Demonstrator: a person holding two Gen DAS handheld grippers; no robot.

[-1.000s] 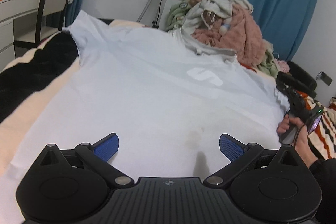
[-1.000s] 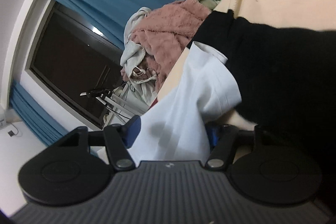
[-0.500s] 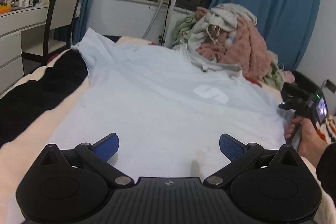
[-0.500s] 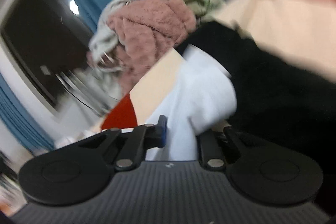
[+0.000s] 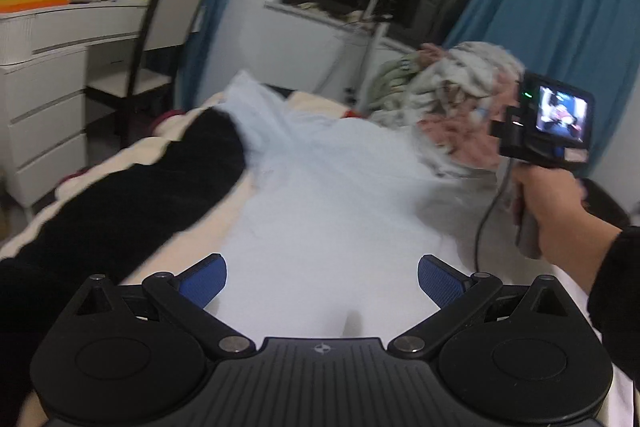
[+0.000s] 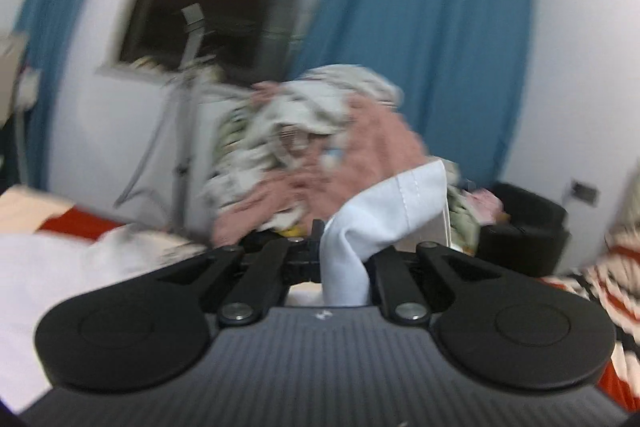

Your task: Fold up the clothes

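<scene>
first fold only just started, most of the shirt still flat

left wrist view: the pale t-shirt point(image 5: 332, 187) lay spread across the bed point(image 5: 192, 231), its far sleeve reaching toward the chair point(image 5: 160, 39) and the white desk point(image 5: 52, 67). most of it was still flat, with no finished fold that could be made out. the left hand-held gripper point(image 5: 322, 279) hovered over the near part of the shirt with its blue pads point(image 5: 204, 277) wide apart and nothing between them. to the right, a hand point(image 5: 548, 203) held the right hand-held gripper point(image 5: 536, 135) lifted above the shirt's right side; its tips were hidden behind its own body and small screen from here. a heap of unfolded clothes point(image 5: 448, 99) sat at the far end of the bed, beside a black blanket point(image 5: 120, 203).

right wrist view: the right hand-held gripper point(image 6: 344, 255) had its jaws drawn tight together on a bunch of the shirt's white cloth point(image 6: 384, 211), a stitched hem showing at the top. the pinched piece stood up off the bed, with the clothes heap point(image 6: 312, 147) behind it and blue curtains point(image 6: 420, 39) beyond. the picture was blurred.

judged from this, the work was at its opening: one edge of the shirt had been taken up for a first fold, but nothing was laid over yet. carrying that side across, the remaining folds, and the whole heap were left to do.
</scene>
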